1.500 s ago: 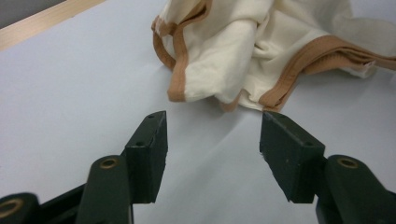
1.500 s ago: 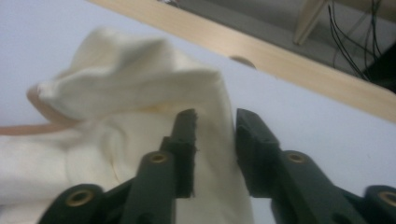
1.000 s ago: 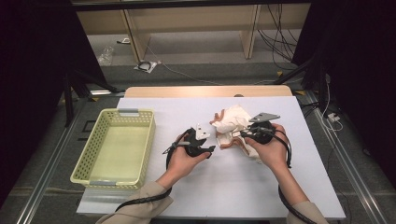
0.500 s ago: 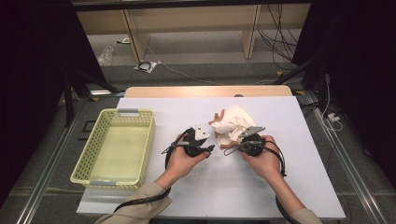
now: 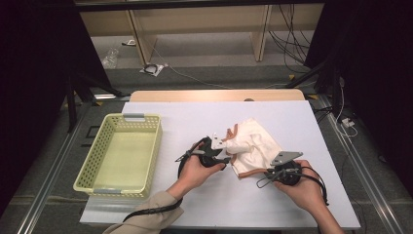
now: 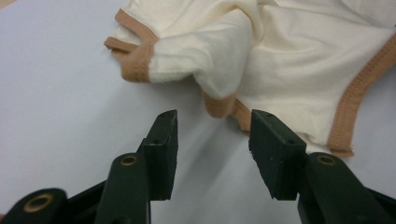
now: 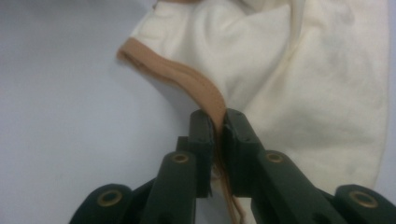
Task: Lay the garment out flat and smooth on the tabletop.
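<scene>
A cream cloth (image 5: 255, 144) with tan trim lies rumpled on the white table (image 5: 292, 117). My right gripper (image 5: 265, 178) is at its near edge, shut on the tan hem (image 7: 205, 91). Its jaws (image 7: 218, 121) have just closed on the hem and then eased slightly, and the trim is still pinched between the pads. My left gripper (image 5: 225, 157) sits at the cloth's left side. Its jaws have just been opening and stand open (image 6: 212, 126) with nothing between them. A folded corner of the cloth (image 6: 219, 74) lies just beyond its tips.
A yellow-green mesh basket (image 5: 141, 118) stands on the left part of the table. Bare white tabletop lies in front of the cloth and to its right. Table legs and cables are on the floor beyond the far edge.
My right gripper has closed on the hem and moved toward the near edge, drawing the cloth out flatter. The left gripper has stayed in place.
</scene>
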`<control>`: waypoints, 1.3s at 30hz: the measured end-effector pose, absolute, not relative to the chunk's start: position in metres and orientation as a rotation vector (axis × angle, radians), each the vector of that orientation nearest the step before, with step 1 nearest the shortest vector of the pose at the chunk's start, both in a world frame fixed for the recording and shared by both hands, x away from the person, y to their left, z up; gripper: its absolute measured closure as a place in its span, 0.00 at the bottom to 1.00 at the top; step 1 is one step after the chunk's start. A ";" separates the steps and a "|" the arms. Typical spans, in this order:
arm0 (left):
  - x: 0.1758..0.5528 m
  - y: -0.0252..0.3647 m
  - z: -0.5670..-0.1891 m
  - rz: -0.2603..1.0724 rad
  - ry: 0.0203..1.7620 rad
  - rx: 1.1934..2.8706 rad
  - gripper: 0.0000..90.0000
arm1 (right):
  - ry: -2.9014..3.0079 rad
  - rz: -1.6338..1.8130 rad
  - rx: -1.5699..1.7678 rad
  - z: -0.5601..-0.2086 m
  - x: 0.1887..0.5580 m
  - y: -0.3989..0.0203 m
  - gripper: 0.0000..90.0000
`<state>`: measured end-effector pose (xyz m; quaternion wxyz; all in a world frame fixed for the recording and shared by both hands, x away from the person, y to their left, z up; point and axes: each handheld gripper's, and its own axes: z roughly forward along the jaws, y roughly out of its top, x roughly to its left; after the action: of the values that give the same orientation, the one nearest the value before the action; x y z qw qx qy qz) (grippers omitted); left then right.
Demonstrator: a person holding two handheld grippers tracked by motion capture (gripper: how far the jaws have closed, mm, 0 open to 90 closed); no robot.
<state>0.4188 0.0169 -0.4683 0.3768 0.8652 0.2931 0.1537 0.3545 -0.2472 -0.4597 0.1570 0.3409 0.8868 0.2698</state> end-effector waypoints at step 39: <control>0.429 0.021 -0.455 0.409 0.765 2.165 0.58 | 2.697 0.796 0.848 -0.465 0.338 -0.189 0.93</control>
<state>0.4290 0.0213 -0.4547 0.3936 0.8532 0.3017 0.1614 0.3385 -0.1886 -0.4648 0.1019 0.2872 0.9135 0.2696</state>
